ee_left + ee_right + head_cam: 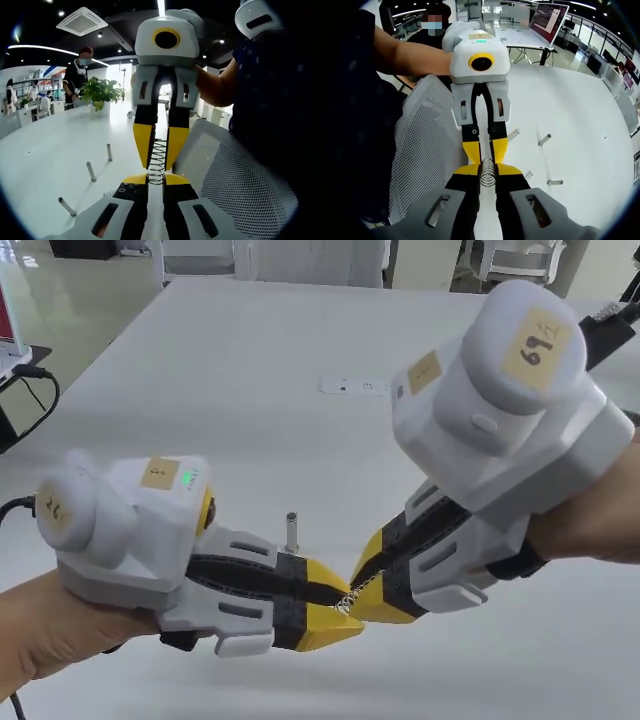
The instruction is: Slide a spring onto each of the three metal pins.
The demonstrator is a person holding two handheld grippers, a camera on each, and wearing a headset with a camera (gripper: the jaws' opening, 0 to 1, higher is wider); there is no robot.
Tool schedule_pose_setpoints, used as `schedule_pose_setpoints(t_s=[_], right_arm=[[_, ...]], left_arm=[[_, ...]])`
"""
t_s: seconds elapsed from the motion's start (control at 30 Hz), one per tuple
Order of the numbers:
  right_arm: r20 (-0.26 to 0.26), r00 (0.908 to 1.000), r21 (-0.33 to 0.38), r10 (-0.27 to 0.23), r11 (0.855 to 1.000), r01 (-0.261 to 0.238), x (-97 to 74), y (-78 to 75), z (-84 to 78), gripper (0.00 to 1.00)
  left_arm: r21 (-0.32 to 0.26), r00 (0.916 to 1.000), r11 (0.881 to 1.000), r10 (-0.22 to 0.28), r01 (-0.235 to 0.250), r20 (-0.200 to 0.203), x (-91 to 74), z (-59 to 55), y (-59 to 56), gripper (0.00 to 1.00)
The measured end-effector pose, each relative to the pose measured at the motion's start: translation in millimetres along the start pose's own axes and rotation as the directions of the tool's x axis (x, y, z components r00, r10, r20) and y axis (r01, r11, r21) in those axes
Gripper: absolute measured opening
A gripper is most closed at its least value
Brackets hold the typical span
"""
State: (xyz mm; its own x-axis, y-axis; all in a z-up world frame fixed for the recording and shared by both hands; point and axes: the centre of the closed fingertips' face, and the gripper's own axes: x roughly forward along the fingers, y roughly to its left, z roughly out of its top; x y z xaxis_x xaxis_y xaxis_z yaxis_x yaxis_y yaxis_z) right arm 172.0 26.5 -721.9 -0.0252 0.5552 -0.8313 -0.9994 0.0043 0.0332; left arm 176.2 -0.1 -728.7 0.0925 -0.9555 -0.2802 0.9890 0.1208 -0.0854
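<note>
A small metal spring [347, 598] spans the gap where my two grippers meet tip to tip above the white table [250, 390]. My left gripper [335, 613] comes in from the lower left and is shut on one end of the spring [156, 159]. My right gripper [368, 592] comes down from the upper right, shut on the other end [487, 173]. One upright metal pin [292, 532] stands just behind the tips. The left gripper view shows three pins [109, 152] [91, 171] [66, 206] in a row on the table, all bare.
Loose springs [513, 134] [528, 174] lie on the table near the pins. A mesh chair back [245, 185] is close beside the grippers. A power strip [355, 386] lies farther back. A potted plant [100, 92] and a standing person [77, 75] are beyond the table.
</note>
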Motion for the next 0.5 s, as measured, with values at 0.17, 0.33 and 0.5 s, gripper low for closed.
schedule_pose_setpoints(t_s=[0.17,0.33,0.5], right_arm=[[-0.003,1.0,-0.003,0.002,1.0,-0.002,0.0,0.3,0.6,0.08],[-0.011,0.9999,-0.005,-0.001,1.0,0.001,0.0,-1.5,-0.9,0.08],[-0.016,0.9999,-0.011,-0.002,1.0,0.002,0.1,-3.2,-1.0,0.08]], left_arm=[[0.002,1.0,1.0,-0.006,0.006,-0.003,1.9,-0.9,0.0,0.03],[-0.003,1.0,1.0,-0.002,0.002,-0.005,2.8,-1.3,2.4,0.03],[-0.008,0.9999,1.0,-0.005,0.005,-0.01,3.1,-2.4,2.9,0.06]])
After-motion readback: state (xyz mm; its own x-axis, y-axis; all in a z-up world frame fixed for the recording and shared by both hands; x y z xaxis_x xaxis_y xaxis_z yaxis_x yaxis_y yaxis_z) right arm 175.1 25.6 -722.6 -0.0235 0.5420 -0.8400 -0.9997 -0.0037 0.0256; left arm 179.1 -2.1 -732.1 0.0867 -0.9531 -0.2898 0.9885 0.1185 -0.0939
